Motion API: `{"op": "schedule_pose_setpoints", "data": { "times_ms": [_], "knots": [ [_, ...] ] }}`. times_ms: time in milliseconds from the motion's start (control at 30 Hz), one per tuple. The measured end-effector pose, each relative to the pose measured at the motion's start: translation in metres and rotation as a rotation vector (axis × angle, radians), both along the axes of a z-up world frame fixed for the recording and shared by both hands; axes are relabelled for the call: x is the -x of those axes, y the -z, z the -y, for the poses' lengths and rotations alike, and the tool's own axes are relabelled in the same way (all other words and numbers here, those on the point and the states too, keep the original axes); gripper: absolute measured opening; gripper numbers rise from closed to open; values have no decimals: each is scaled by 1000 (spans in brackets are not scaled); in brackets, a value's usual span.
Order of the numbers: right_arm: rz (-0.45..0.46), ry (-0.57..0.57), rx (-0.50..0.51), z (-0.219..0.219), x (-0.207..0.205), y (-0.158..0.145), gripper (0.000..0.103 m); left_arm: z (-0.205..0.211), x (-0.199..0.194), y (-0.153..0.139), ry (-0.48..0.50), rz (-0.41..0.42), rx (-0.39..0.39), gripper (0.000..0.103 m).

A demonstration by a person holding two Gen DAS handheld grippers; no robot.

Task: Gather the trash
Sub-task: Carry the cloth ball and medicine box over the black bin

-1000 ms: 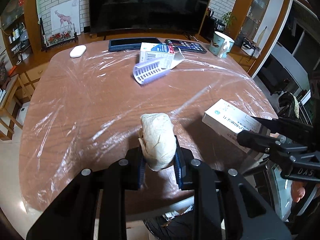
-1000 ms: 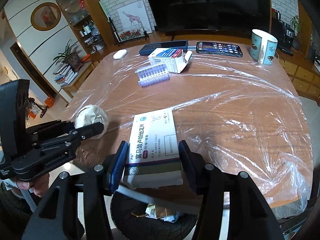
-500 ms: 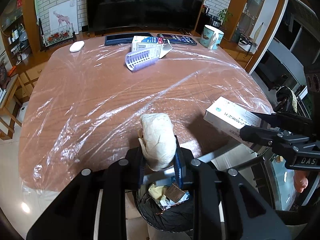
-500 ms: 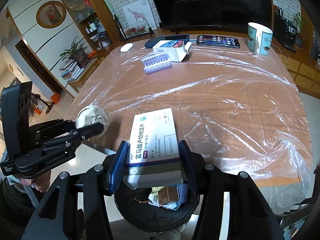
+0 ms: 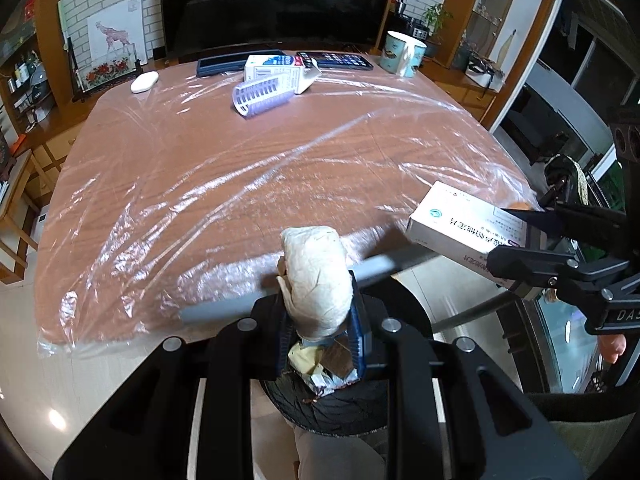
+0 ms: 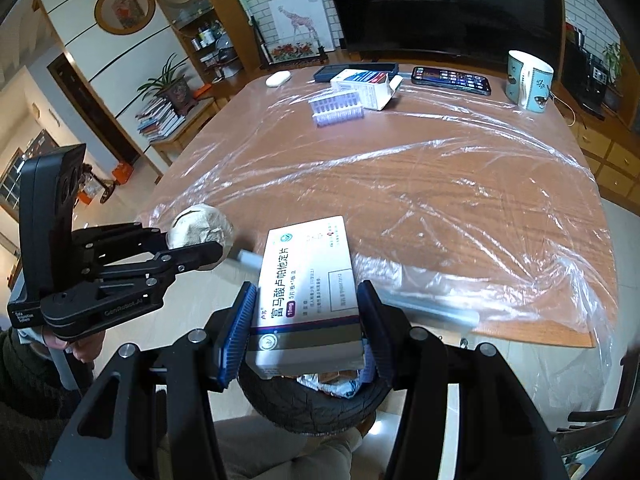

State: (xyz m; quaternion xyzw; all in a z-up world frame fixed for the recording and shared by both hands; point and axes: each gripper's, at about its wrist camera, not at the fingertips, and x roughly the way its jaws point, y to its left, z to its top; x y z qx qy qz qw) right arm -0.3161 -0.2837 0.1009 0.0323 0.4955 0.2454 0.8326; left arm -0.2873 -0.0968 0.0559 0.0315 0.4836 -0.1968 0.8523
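The left gripper [image 5: 320, 320] has its fingers closed on a paper ball [image 5: 316, 276], held over the black bin [image 5: 332, 408] beside the tabletop [image 5: 240, 168]. The right gripper [image 6: 306, 328] has its fingers closed on a white medicine box [image 6: 308, 280], also above this bin.

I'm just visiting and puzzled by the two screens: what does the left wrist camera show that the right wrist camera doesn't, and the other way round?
Only the left view shows the left gripper from behind, shut on a paper wad, and the window side of the room.

Only the right view shows the right gripper from behind, shut on a pill box, plus a potted plant and round wall picture.

Both show the table, mug, phone, mouse, TV and the bin below.
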Motion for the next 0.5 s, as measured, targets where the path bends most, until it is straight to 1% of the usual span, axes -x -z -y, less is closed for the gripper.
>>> {"op": "schedule_pose_setpoints", "data": {
  "times_ms": [500],
  "knots": [
    [-30, -39, 8, 4, 25, 4, 52, 13, 29, 7, 68, -36, -19, 26]
  ]
}}
